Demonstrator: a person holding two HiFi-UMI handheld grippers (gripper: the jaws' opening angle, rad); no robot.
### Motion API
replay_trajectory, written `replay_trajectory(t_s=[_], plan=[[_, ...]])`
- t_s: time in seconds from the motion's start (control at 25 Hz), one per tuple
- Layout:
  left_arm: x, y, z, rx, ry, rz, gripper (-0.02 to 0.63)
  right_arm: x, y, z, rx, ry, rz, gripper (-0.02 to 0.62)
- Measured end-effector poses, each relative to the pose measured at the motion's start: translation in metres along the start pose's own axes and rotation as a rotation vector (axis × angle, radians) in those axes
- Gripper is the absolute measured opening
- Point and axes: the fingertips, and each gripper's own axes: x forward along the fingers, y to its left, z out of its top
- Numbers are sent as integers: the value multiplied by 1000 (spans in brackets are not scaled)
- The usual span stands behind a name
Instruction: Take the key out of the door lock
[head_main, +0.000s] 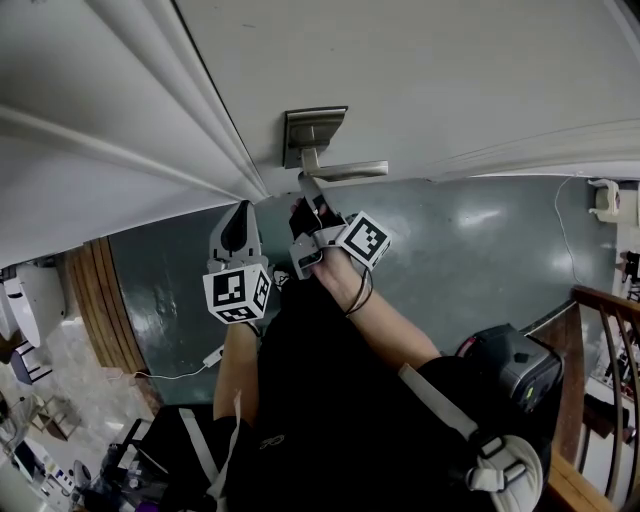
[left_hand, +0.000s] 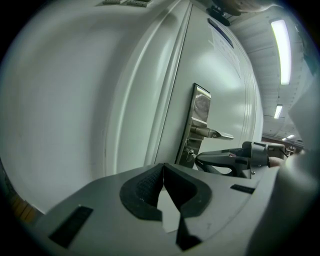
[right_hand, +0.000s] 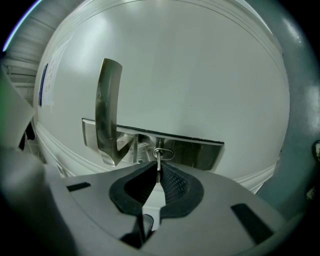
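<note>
A white door (head_main: 430, 70) carries a metal lock plate (head_main: 312, 130) with a lever handle (head_main: 345, 172). In the right gripper view the plate (right_hand: 200, 152) lies crosswise, and a thin key (right_hand: 158, 161) sticks in the oval keyhole (right_hand: 163, 153) below the handle (right_hand: 108, 115). My right gripper (right_hand: 158, 171) is shut on the key's outer end, its pads pinching it edge-on. From above, the right gripper (head_main: 308, 188) reaches just under the handle. My left gripper (head_main: 240, 222) is shut and empty beside the door frame, left of the lock. The left gripper (left_hand: 163, 172) view shows the plate (left_hand: 198, 120) from the side.
Door-frame mouldings (head_main: 190, 110) run diagonally at the left. Dark green floor (head_main: 470, 260) lies below the door. A wooden railing (head_main: 605, 340) stands at the right and a white cable (head_main: 170, 375) trails on the floor at the left.
</note>
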Motion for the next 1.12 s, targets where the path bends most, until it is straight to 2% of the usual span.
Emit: replay_trajectory(t_s=[0.36,0.56,0.72,1.12], plan=[[3,-3,1,5,5,-14,23,1,4,0,-31,-4,14,29],[6,-2,0,5,14,-12,23,-7,1,-7,3,9,12,29],[6,-2,5,11,3,-13,23,-12,2,-7,-17,9,25,29],[-2,-5,-8,6,17,-13,23,-13,-6,-6,-31,23,-6,31]])
